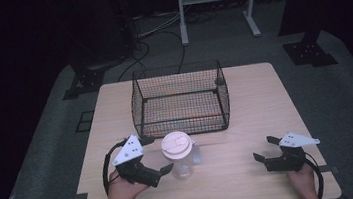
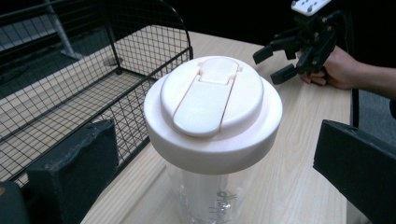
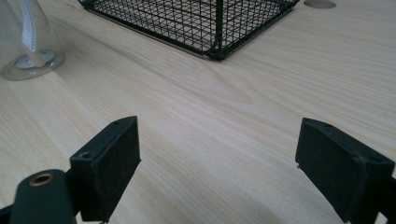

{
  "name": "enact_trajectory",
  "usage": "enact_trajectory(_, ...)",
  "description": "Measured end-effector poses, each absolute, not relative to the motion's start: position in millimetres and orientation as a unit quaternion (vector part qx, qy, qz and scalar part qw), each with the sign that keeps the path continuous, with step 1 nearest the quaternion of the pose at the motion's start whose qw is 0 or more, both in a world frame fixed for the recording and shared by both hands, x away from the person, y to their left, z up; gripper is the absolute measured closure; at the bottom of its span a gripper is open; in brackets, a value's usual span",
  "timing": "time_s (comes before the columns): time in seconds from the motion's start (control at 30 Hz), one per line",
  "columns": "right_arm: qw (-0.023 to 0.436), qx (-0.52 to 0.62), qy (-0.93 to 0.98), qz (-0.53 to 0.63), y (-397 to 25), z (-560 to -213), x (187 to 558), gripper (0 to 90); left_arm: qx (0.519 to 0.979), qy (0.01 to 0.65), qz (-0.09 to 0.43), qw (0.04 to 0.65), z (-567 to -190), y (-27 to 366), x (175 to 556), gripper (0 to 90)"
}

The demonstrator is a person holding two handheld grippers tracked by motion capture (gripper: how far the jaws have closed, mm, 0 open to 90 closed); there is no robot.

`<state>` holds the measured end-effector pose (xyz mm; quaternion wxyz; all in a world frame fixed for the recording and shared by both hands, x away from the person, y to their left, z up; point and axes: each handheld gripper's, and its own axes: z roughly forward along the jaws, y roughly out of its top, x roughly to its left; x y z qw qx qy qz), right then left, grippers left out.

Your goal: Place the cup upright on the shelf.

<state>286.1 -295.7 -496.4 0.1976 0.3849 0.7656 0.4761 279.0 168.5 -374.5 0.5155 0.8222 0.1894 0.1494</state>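
shaker bottle [image 1: 178,155] stood upright near table's [image 1: 254,181] front edge, just before wire basket [image 1: 180,99] | left gripper [image 1: 164,172] spread wide, jaws flanking bottle, not clamped | right gripper [image 1: 263,149] spread too, well apart, nothing held | left clearly nearer

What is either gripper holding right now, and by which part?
Nothing is held. The left gripper is open, its jaws either side of the clear bottle below its pale lid, with gaps showing. The right gripper is open over bare table.
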Motion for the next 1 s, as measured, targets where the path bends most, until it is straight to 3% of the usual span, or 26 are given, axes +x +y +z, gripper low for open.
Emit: enact_trajectory(1.0,0.195,0.382,0.766,0.479,-295.9,-496.4,286.2,12.9,0.86,0.183,0.113,0.463,-382.3,141.3,299.3,0.0)
